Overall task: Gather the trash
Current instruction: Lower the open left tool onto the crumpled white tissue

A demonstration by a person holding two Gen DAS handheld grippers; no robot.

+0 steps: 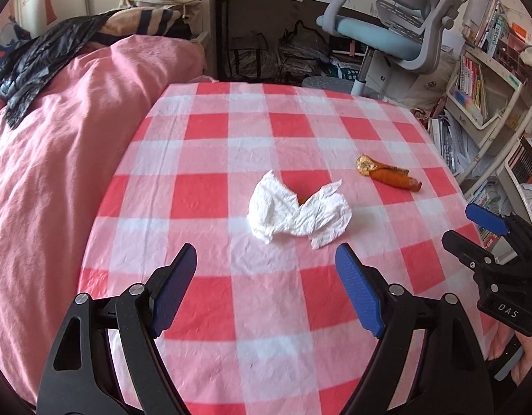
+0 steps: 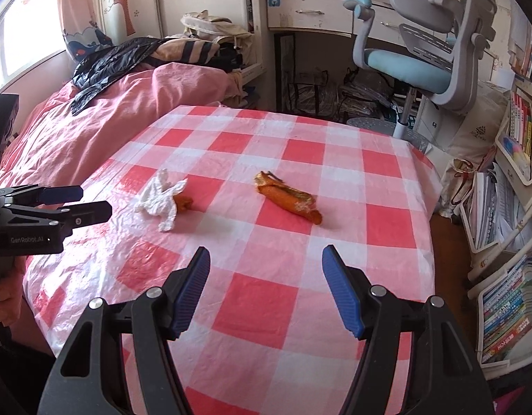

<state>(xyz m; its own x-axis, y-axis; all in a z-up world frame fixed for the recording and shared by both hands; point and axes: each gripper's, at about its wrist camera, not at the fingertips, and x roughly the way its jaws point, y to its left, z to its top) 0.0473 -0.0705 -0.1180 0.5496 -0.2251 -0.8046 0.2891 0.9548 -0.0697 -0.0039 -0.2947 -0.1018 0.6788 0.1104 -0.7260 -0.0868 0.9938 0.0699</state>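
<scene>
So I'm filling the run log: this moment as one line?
left gripper open, empty | right gripper open, empty | tissue, peel on tablecloth

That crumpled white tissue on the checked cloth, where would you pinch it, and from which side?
Probably at the pinched waist of the tissue, where its two puffed lobes meet. It lies flat and low on the checked cloth, so coming from above, fingers either side of that narrow middle, should gather most paper. The left tool, open and just short of it, seems best placed.
</scene>
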